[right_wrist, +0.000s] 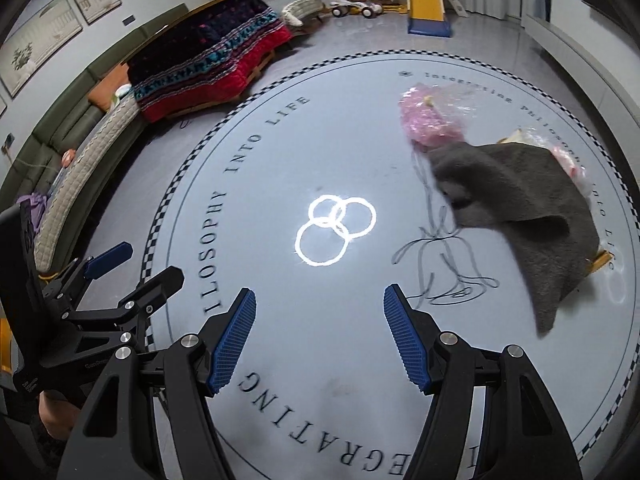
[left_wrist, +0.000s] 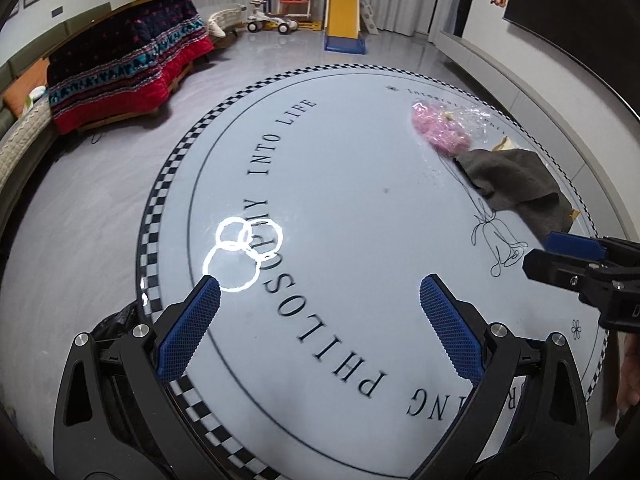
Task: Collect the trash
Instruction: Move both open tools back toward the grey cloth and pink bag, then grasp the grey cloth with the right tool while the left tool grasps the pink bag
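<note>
In the left wrist view, the left tool (left_wrist: 320, 292) hangs over a round grey tabletop (left_wrist: 360, 208) with a checkered rim and printed lettering, its blue pads spread wide with nothing between them. At the upper right of the frame lies the trash: a crumpled pink plastic wrapper (left_wrist: 440, 128) inside clear film, touching a dark grey cloth (left_wrist: 516, 184) just below it; a scrap of tan paper peeks out from behind the cloth. The right tool (left_wrist: 560, 256) enters from the right edge, seen side-on, near the cloth's lower corner but not touching it. A reflection of ring lights (left_wrist: 240, 252) glares at centre left. In the right wrist view, the right tool (right_wrist: 320, 304) sits low in the frame, jaws released and empty above the tabletop (right_wrist: 320, 152). The pink wrapper (right_wrist: 428, 116) lies at upper right, with the grey cloth (right_wrist: 520, 200) spread below and right of it, covering more wrappers at its far edge. The left tool (right_wrist: 132, 268) shows at lower left, apart from everything.
</note>
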Demonstrator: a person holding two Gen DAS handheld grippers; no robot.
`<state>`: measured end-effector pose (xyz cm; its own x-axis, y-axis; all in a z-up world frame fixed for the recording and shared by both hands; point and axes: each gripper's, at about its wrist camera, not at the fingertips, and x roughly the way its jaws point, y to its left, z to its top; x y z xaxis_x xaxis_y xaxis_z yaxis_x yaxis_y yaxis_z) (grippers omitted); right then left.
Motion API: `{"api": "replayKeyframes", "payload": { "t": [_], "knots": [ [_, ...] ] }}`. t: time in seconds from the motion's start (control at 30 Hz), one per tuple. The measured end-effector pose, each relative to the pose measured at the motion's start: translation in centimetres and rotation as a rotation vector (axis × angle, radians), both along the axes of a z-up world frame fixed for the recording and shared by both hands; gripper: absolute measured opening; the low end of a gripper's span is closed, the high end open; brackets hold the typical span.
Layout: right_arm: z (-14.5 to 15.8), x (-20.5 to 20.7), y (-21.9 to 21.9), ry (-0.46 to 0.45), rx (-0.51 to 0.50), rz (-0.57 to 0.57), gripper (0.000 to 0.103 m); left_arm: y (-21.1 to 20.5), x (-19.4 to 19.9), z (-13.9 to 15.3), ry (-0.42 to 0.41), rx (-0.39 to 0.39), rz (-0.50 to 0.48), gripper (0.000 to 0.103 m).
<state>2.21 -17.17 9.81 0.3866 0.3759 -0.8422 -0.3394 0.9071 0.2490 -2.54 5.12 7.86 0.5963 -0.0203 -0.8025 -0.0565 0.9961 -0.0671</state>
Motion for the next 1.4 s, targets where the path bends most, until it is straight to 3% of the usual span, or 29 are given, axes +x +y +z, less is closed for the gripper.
{"api": "replayKeyframes", "payload": {
  "t": [0.13, 0.4, 0.73, 0.8, 1.03, 1.13, 1.4],
  "knots": [
    [0.2, 2.3, -3.3, -0.006, -0.026, -0.061, 0.068, -2.3, 2.6, -0.2, 0.015, -0.004, -0.049, 0.097],
    [0.1, 6.9, -5.7, -0.027, -0.112, -0.098, 0.068, -5.4, 7.7, -0.7, 0.031, -0.021, -0.114, 0.097],
    [-4.0, 11.2, -6.5, 0.007, -0.173, -0.096, 0.067, -7.5, 14.5, -1.2, 0.039, -0.031, -0.149, 0.097],
    [-4.2, 11.3, -6.1, -0.015, -0.190, -0.079, 0.057, -7.8, 15.9, -1.4, 0.048, -0.033, -0.157, 0.097],
    [-6.7, 12.4, -5.9, 0.034, -0.220, -0.016, 0.018, -9.8, 20.6, -2.2, 0.059, -0.043, -0.178, 0.097],
    [-6.8, 12.5, -6.6, 0.045, -0.165, -0.012, 0.013, -10.5, 23.0, -2.6, 0.075, -0.066, -0.177, 0.097],
    [-6.9, 12.5, -7.2, 0.051, -0.126, -0.007, 0.012, -12.2, 27.0, -3.2, 0.096, -0.119, -0.180, 0.097]
  ]
}}
